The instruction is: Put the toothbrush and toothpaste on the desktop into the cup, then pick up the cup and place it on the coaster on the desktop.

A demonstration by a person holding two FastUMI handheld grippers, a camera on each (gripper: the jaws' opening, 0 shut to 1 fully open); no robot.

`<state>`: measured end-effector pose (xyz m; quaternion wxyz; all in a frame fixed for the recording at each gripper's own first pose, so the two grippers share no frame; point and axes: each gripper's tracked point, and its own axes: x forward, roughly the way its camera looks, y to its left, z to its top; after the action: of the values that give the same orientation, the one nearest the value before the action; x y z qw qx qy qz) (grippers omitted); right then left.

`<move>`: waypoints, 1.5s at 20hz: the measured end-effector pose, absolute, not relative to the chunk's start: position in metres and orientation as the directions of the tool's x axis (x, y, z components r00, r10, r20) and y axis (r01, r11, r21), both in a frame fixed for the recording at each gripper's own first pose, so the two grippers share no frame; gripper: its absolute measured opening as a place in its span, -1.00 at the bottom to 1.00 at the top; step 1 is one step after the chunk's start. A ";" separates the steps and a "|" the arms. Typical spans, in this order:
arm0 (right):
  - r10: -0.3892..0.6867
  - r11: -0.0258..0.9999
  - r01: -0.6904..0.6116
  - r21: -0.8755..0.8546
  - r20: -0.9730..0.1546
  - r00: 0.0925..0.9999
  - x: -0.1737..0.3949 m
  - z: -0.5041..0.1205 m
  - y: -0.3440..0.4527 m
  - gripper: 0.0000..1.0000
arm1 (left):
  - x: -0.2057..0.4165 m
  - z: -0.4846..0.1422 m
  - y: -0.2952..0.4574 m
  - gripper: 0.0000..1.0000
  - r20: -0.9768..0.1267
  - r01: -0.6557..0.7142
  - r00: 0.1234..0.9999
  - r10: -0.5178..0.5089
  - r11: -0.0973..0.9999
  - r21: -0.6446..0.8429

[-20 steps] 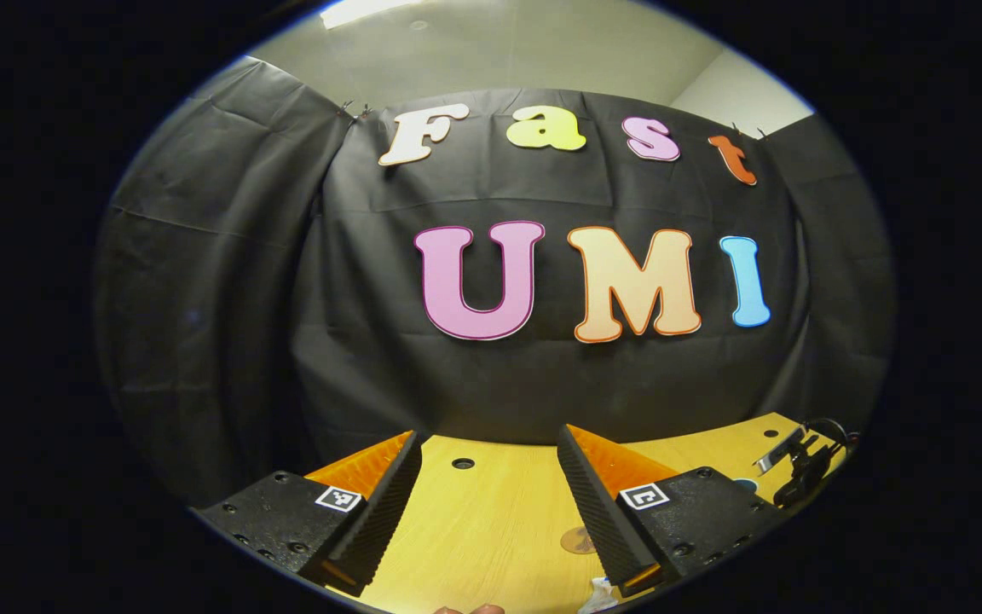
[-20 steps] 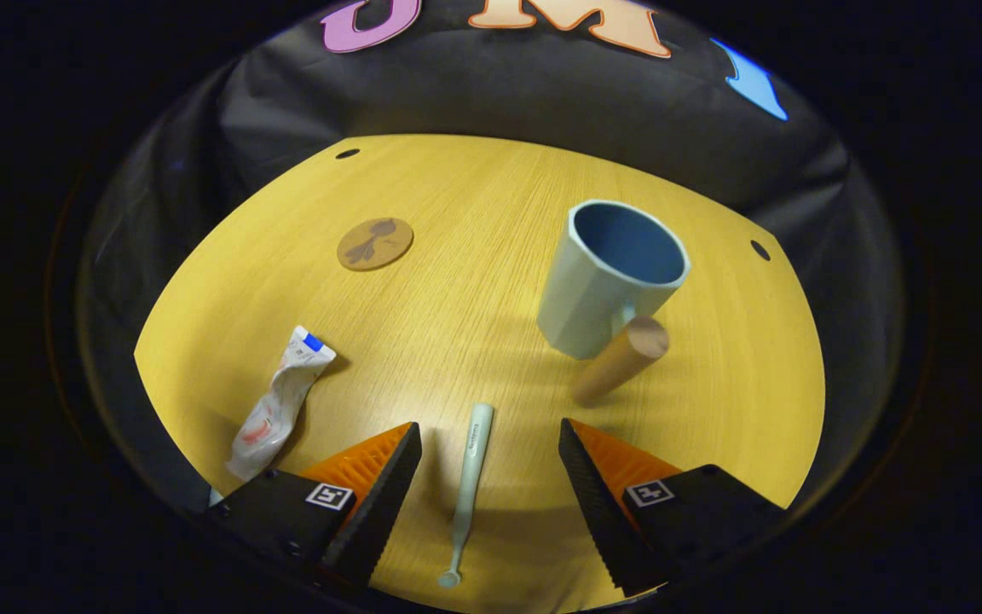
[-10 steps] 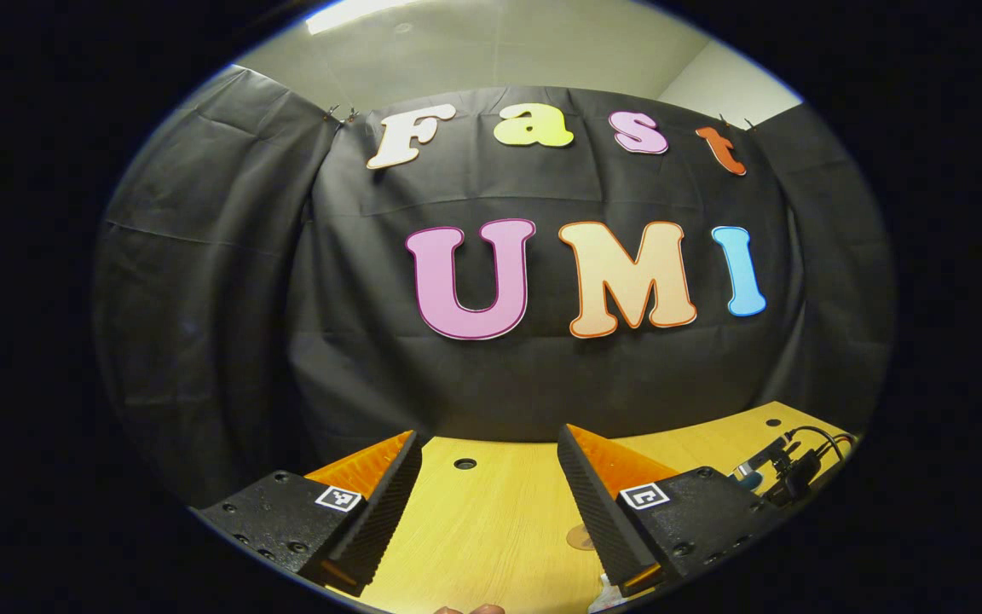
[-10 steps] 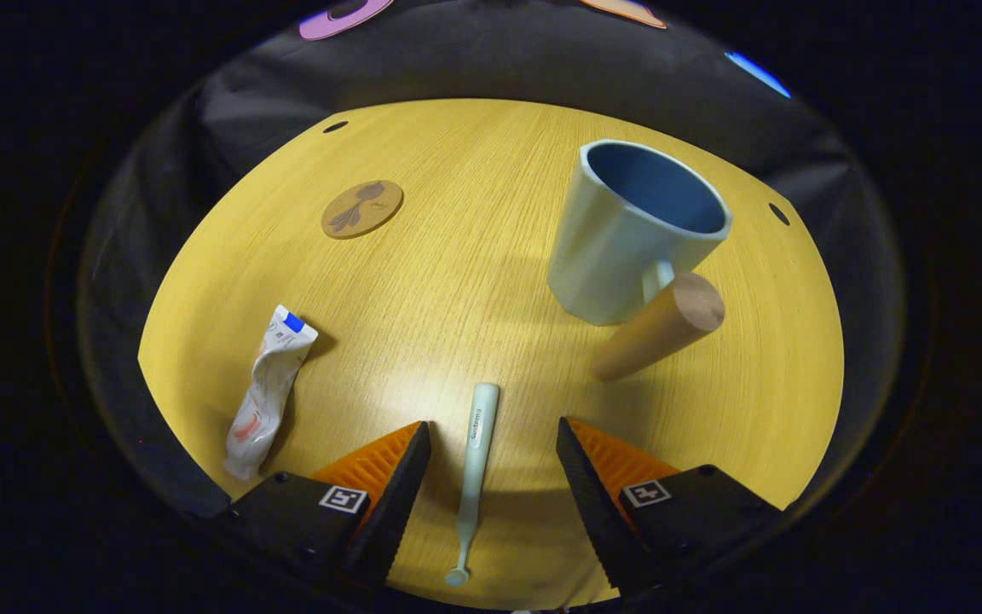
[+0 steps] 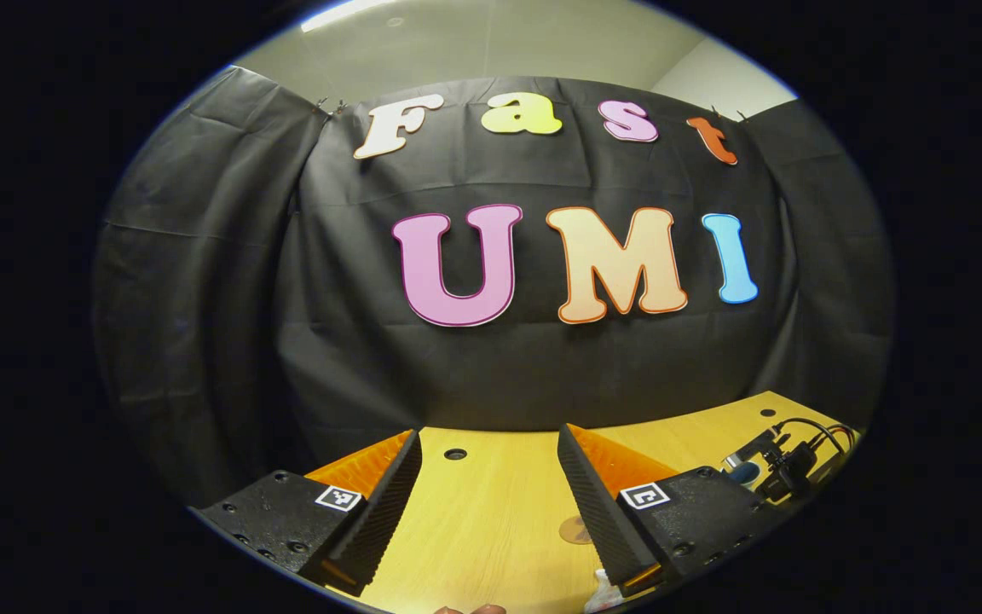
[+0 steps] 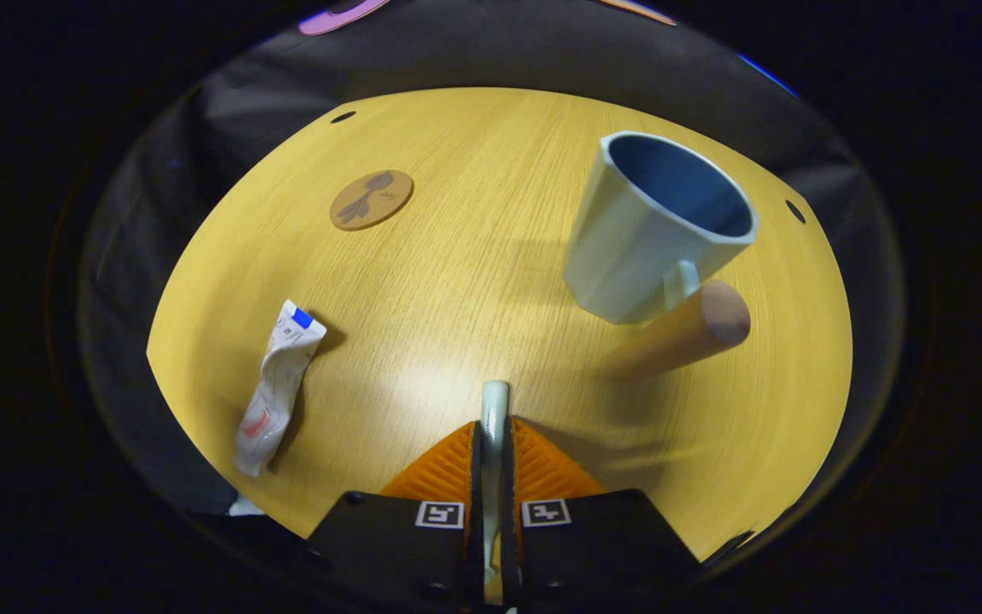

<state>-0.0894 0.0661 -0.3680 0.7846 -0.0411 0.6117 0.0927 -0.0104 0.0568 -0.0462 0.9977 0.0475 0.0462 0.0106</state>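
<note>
In the right gripper view my right gripper is shut on the pale green toothbrush, whose handle end sticks out ahead of the fingers over the wooden desktop. The light blue cup with a wooden handle stands ahead to the right. A crumpled white toothpaste tube lies to the left, and the round brown coaster sits farther back on the left. In the left gripper view my left gripper is open above the desktop, with a sliver of the coaster beside its right finger.
In the left gripper view the other gripper's body with cables shows at the far right, and a bit of the toothpaste tube peeks out at the bottom. Small round holes mark the desktop's far edge before the black cloth wall.
My right gripper has shut on the toothbrush, which lay between its open fingers before. The cup now appears nearer and farther right. The left gripper's view tipped slightly downward.
</note>
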 end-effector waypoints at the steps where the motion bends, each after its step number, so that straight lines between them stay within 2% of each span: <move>1: 0.100 0.979 -0.196 0.053 -0.967 0.236 -0.088 -0.367 0.065 -0.79 | -0.009 -0.049 0.054 0.89 -0.094 -0.010 0.995 0.020 0.995 0.099; 2: 0.100 0.981 -0.183 0.059 -0.969 0.227 -0.090 -0.367 0.067 -0.79 | -0.008 -0.053 0.049 0.87 -0.105 0.007 0.994 0.004 0.995 0.100; 3: 0.105 0.981 -0.186 0.061 -0.966 0.235 -0.089 -0.368 0.066 -0.89 | -0.009 -0.061 0.042 0.86 -0.124 0.031 0.992 -0.019 0.995 0.097; 10: 0.120 0.980 -0.183 0.071 -0.954 0.274 -0.088 -0.366 0.066 -0.89 | -0.015 -0.128 0.004 0.87 -0.289 0.154 0.949 -0.123 0.984 0.088; 15: 0.126 0.979 -0.189 0.073 -0.950 0.287 -0.087 -0.366 0.067 -0.89 | -0.030 -0.189 -0.021 0.87 -0.448 0.237 0.874 -0.188 0.970 0.055; 24: 0.143 0.973 -0.215 0.079 -0.944 0.299 -0.086 -0.365 0.067 -0.89 | -0.070 -0.284 -0.048 0.87 -0.700 0.348 0.679 -0.221 0.936 0.042; 30: 0.157 0.969 -0.232 0.085 -0.938 0.309 -0.086 -0.365 0.067 -0.90 | -0.090 -0.328 -0.049 0.87 -0.796 0.362 0.577 -0.183 0.931 0.048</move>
<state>-0.0860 0.0670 -0.3645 0.8084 -0.0329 0.5753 0.1204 -0.0896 -0.0489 -0.3283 0.8819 0.1034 0.4331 -0.1546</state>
